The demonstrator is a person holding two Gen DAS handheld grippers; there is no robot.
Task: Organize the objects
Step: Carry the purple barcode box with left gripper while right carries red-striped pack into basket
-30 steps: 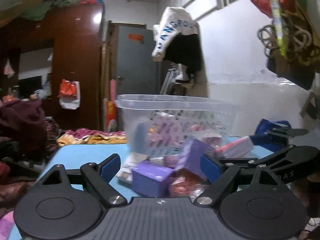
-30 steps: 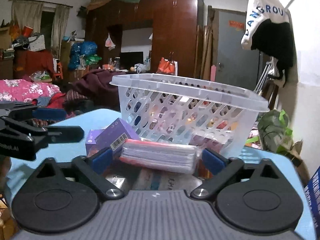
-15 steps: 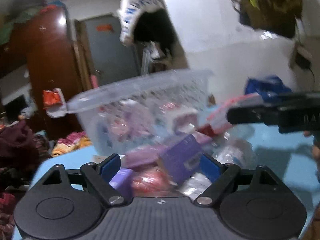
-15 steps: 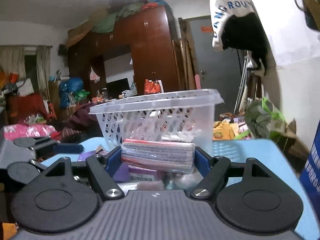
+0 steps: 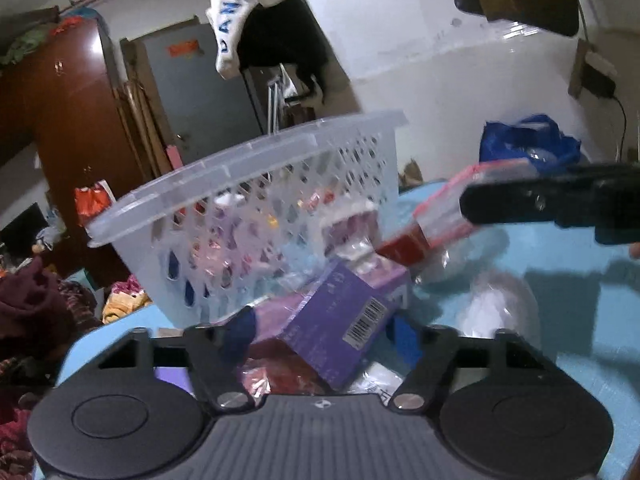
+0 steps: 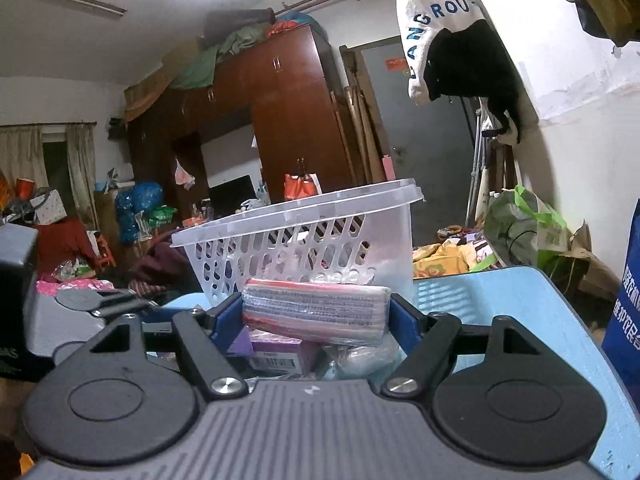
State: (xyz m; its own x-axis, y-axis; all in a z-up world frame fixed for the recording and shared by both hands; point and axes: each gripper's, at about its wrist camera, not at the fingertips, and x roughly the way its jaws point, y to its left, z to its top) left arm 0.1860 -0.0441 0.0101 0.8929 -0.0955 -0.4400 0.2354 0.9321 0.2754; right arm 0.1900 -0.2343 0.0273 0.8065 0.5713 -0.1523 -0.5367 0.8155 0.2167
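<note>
Right tongs (image 6: 316,314) are clenched on the flat red-and-white wrapped pack (image 6: 316,312), one blue pad on each short end, so the pack's long axis runs straight across the tongs, pad to pad. Pack looks lifted clear of the clutter under it: a purple carton (image 6: 276,354) and crinkly clear wrappers lie just below, on the blue bench (image 6: 500,300).

The relation that matters: the white perforated basket (image 6: 304,240) sits dead ahead of the right tongs, just beyond the pack, and its rim stands higher than the pack. My read is the next move is up and forward over the near rim, then let go. With the pack crosswise it lies parallel to that near wall, so no twist should be needed. The right side is the one carrying, so it goes first.

Left tongs (image 5: 324,326) have their pads either side of a tilted purple box (image 5: 340,320) with a barcode label. The picture is motion-blurred; I can't tell if the pads actually bite or just flank it. From that side the basket (image 5: 256,208) is ahead and slightly left; the right tongs (image 5: 520,200) with the pack (image 5: 444,204) are ahead and well right.

Risk: clipping the rim if the lift is short.
</note>
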